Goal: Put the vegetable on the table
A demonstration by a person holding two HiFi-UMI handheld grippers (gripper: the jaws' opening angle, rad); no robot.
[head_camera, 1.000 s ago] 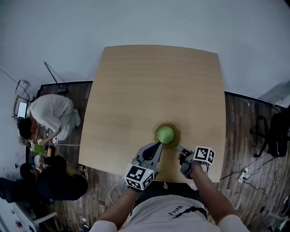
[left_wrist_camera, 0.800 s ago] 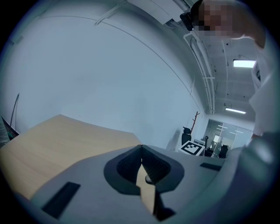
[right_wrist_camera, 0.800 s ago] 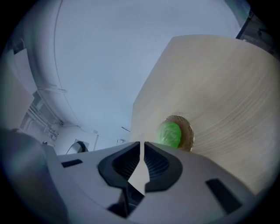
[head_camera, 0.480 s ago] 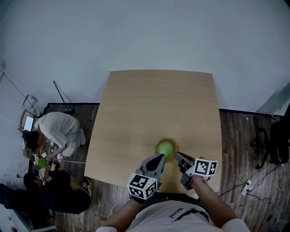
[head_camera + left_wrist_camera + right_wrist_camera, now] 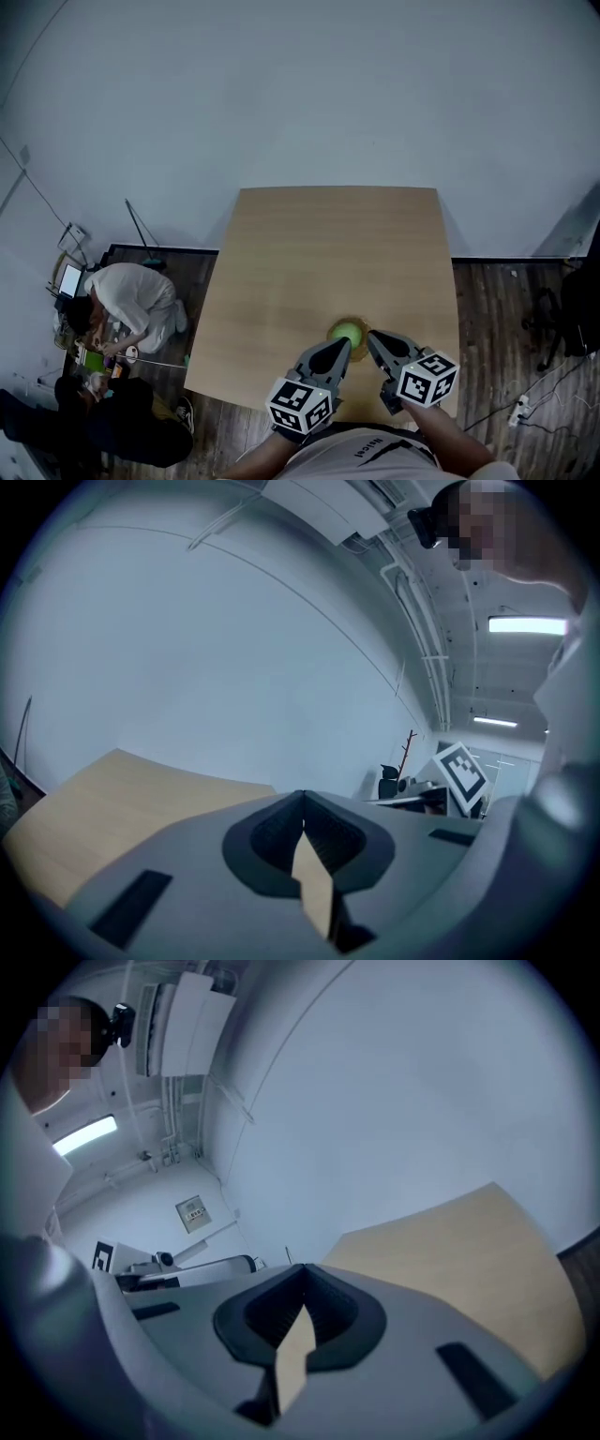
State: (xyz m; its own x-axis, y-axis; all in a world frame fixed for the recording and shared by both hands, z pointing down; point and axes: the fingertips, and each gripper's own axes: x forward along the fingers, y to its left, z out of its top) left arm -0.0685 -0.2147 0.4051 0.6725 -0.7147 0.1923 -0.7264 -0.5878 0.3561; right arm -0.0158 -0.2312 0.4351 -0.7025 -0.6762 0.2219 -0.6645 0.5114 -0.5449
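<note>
The round, pale green vegetable (image 5: 348,332) is seen resting in what appears to be a shallow brown round dish (image 5: 365,328). It lies just ahead of the two sets of jaws and between their tips, touched by neither. The dish is set on the light wooden square surface (image 5: 319,253), close to the edge nearest the jaws.

The jaws of the left gripper (image 5: 342,344) are clenched tip to tip with nothing between them. The jaws of the right gripper (image 5: 372,335) are likewise pressed together and empty. In both gripper views only the wall and a slice of the surface are shown beyond the tips, so both grippers are judged to be tilted above the vegetable.

The move onto the bare surface is judged not yet done. A set of jaws must first be opened. A push from closed tips could roll the vegetable away. The dish could also be nudged over the near edge. A round, smooth vegetable may slip if it is pinched off-centre.
</note>
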